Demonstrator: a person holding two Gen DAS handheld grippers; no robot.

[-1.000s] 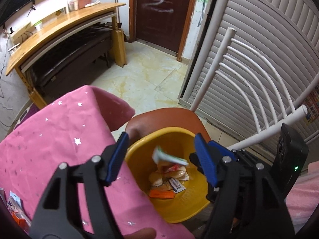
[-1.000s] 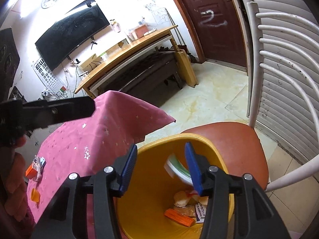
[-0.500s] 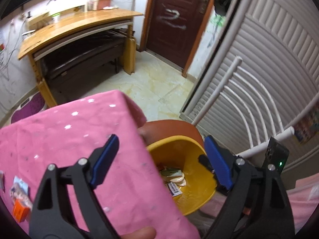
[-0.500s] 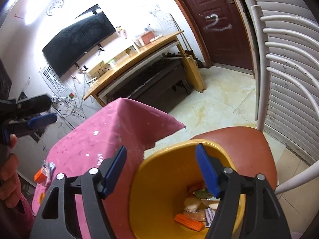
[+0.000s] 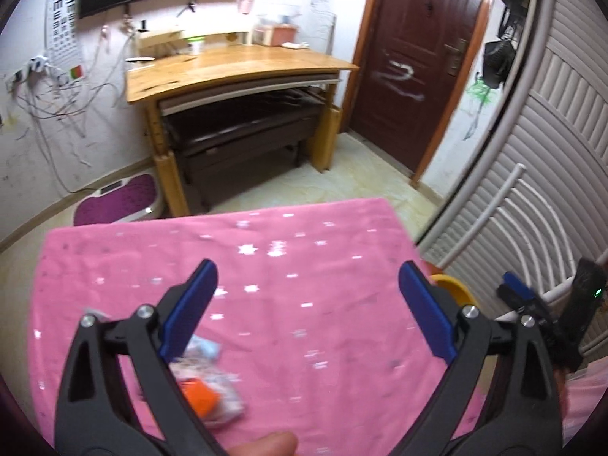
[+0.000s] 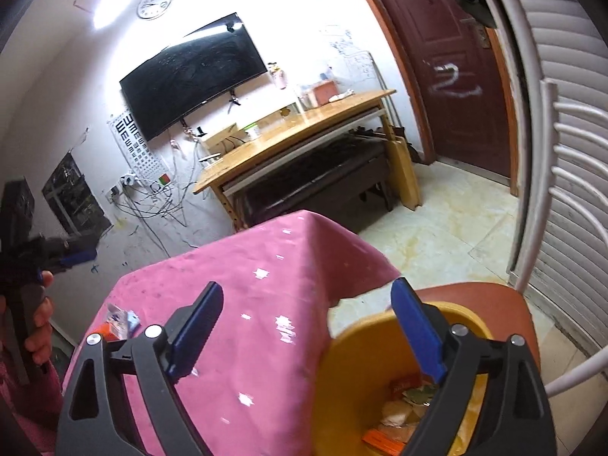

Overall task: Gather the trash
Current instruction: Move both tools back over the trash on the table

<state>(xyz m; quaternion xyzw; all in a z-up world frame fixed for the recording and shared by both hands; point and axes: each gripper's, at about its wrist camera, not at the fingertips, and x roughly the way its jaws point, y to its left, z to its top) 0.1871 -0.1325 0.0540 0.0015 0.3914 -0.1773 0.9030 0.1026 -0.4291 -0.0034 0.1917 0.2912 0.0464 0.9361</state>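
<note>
My left gripper [image 5: 307,304] is open and empty above the pink star-print tablecloth [image 5: 304,266]. A small pile of wrappers with an orange packet [image 5: 207,395] lies on the cloth just below its left finger. My right gripper [image 6: 304,326] is open and empty, above the table's corner and the yellow bin [image 6: 349,364]. The bin stands on a brown chair seat [image 6: 505,304] and holds several wrappers [image 6: 402,410]. The wrapper pile also shows in the right wrist view [image 6: 117,323]. The bin's rim shows in the left wrist view [image 5: 452,287].
A white chair back [image 6: 547,190] rises right of the bin, in front of a slatted shutter [image 5: 551,152]. A wooden desk [image 5: 235,68] and a dark door [image 5: 418,57] stand across the tiled floor. A purple mat [image 5: 121,205] lies by the desk.
My left gripper has swung left from over the bin to over the tablecloth and the wrapper pile. The green and white wrapper dropped into the bin; my right gripper opened wide and drew back.
</note>
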